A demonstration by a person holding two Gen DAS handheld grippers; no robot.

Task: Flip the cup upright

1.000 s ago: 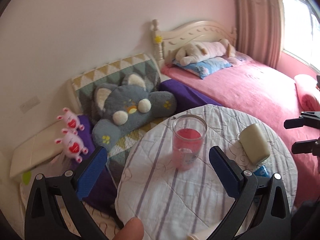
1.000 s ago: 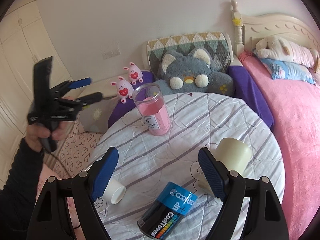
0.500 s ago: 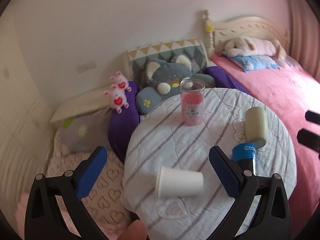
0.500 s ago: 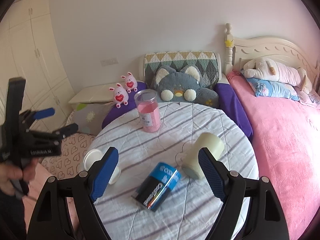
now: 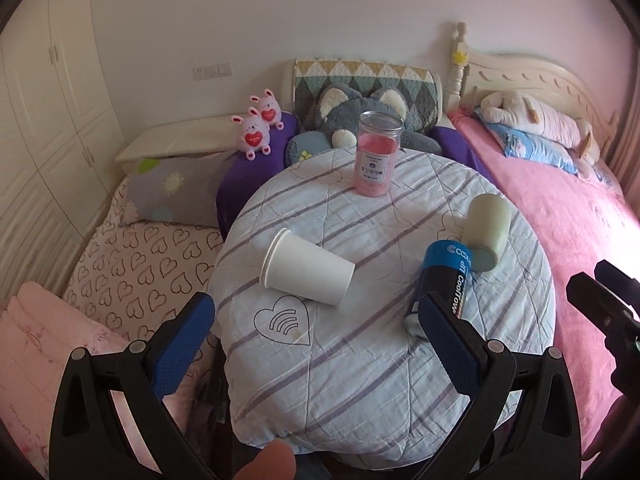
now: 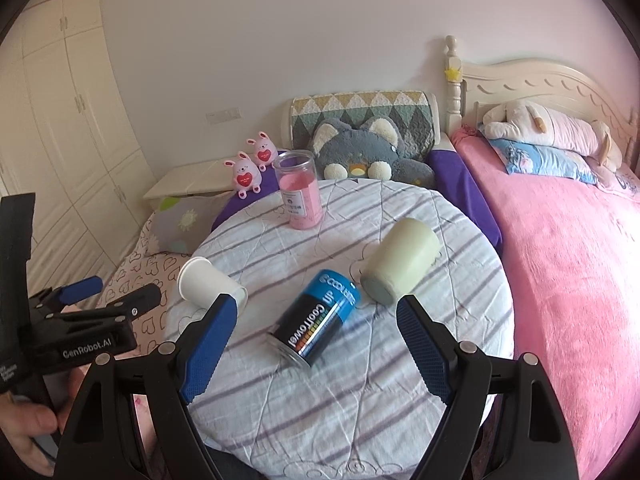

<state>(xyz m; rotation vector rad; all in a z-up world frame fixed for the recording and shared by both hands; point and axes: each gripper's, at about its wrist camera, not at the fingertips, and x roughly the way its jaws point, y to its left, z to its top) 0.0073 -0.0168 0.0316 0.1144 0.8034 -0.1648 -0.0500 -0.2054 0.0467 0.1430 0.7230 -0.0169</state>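
A white paper cup lies on its side on the round striped table, mouth to the left; it also shows in the right wrist view. A pale green cup lies on its side at the right, base toward me. My left gripper is open and empty, above the table's near edge, short of the white cup. My right gripper is open and empty, over the near part of the table.
A blue and black CoolTowel can lies on its side between the two cups. A clear jar with pink filling stands upright at the far side. A pink bed is at the right. Cushions and plush toys lie behind the table.
Both grippers have pulled back and up from the table. The left view swung from the jar to take in the whole table and the white cup. Both stayed open.
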